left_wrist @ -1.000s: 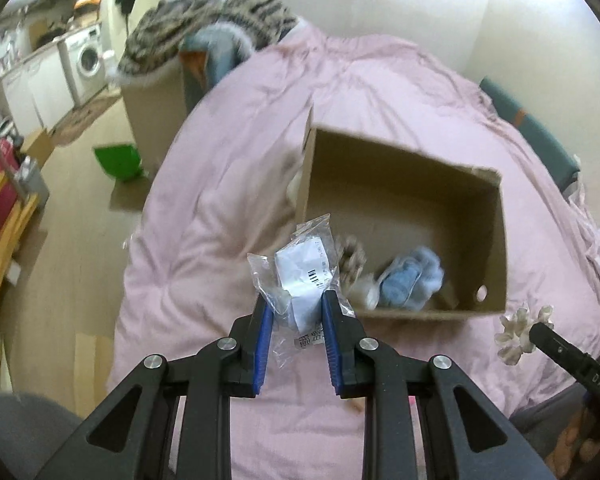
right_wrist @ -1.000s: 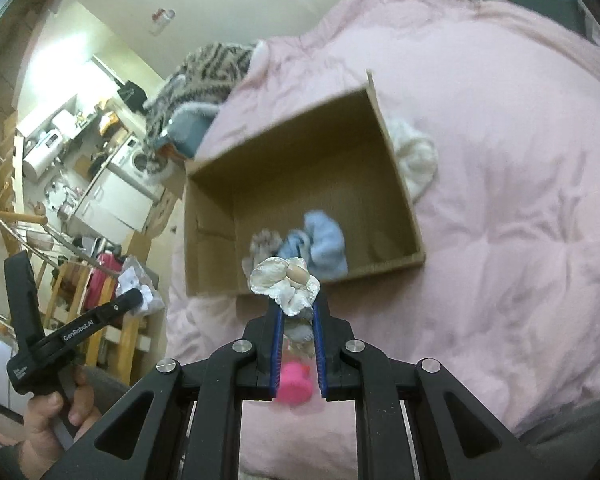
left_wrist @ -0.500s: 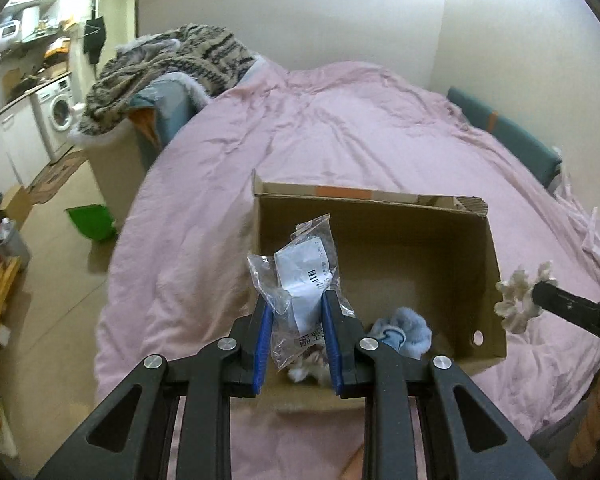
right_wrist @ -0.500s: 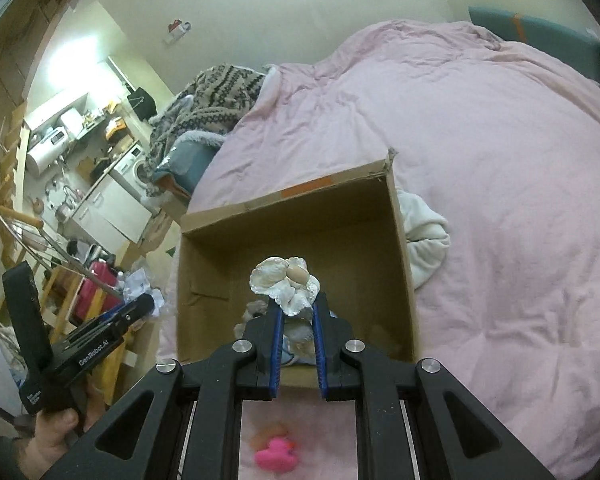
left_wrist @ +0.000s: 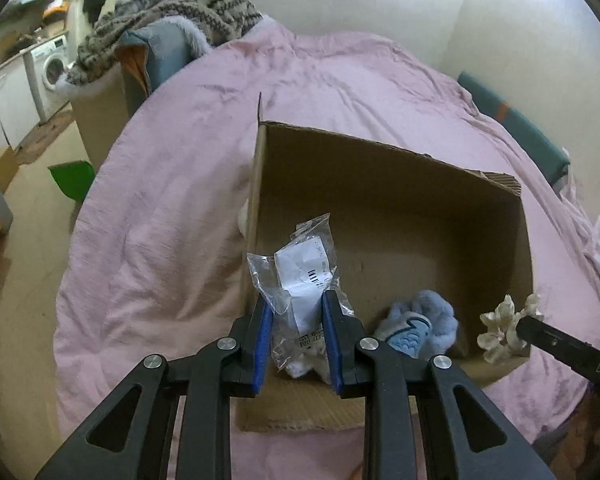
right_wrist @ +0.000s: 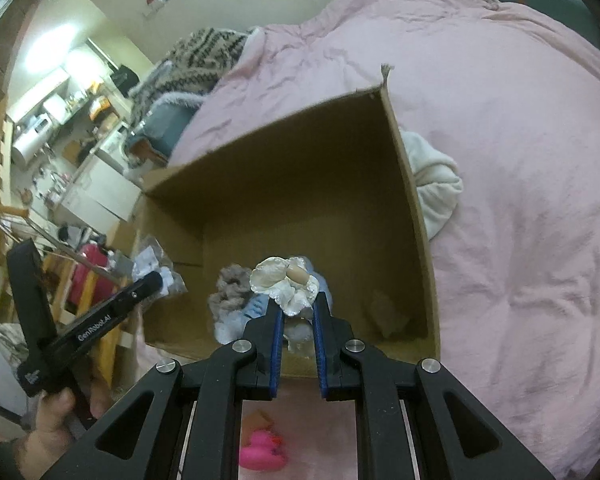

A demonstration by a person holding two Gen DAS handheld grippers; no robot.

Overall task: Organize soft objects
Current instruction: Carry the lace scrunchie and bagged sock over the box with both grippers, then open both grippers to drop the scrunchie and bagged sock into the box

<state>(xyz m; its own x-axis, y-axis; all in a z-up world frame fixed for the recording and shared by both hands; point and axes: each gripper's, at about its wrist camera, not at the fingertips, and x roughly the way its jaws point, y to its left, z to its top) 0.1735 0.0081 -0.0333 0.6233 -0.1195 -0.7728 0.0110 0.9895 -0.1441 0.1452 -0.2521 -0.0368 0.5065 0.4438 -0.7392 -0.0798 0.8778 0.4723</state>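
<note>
- Your left gripper (left_wrist: 296, 316) is clamped on a clear plastic packet (left_wrist: 300, 276), held above the near-left corner of the cardboard box (left_wrist: 380, 184). Let go too soon and I judge it could slide outside the left wall onto the pink bedspread (left_wrist: 160, 208).
- Your right gripper (right_wrist: 297, 312) pinches a cream flower-shaped piece (right_wrist: 284, 284) over the box's near edge; it is light, so it may catch on the pads or drop short.
- The box sits on soft bedding, so a knock to a wall could tip it.
- Inside the box: a blue plush item (left_wrist: 416, 324) and a grey fuzzy one (right_wrist: 230, 288).
- Outside it: a white cloth (right_wrist: 436, 184) against the right wall, and a pink toy (right_wrist: 260, 452) on the bed in front.
</note>
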